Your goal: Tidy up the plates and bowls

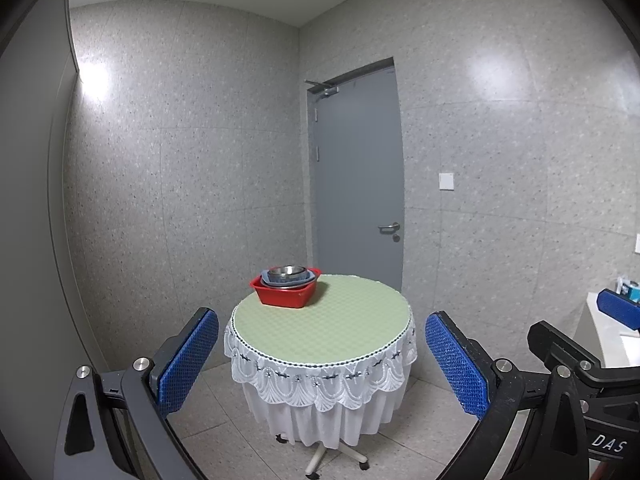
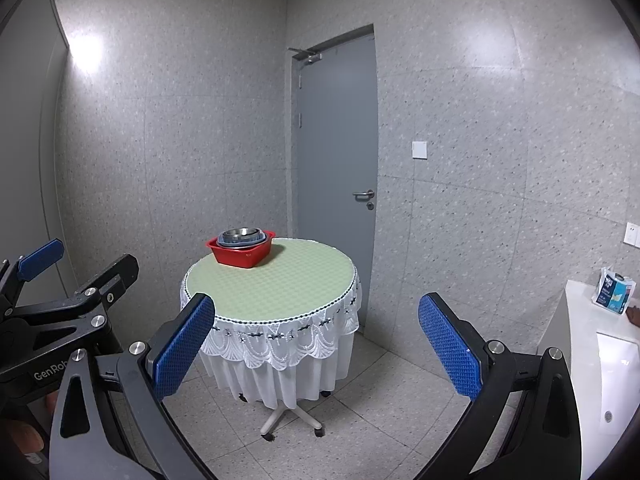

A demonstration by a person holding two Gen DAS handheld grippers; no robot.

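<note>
A red basin (image 1: 285,294) stands at the far left of a round table (image 1: 332,326) with a green top and white lace skirt. Stacked in the basin are a blue dish and a steel bowl (image 1: 287,271). The same basin (image 2: 240,254) and steel bowl (image 2: 241,234) show in the right wrist view. My left gripper (image 1: 322,356) is open and empty, well short of the table. My right gripper (image 2: 316,344) is open and empty, also well back from the table (image 2: 276,280). The left gripper's body (image 2: 76,296) shows at the left of the right wrist view.
A grey closed door (image 1: 356,176) stands behind the table. A white counter with a sink (image 2: 612,364) is at the right, with a blue-and-white packet (image 2: 614,292) on it. Grey tiled floor surrounds the table, which rests on a wheeled base (image 2: 290,420).
</note>
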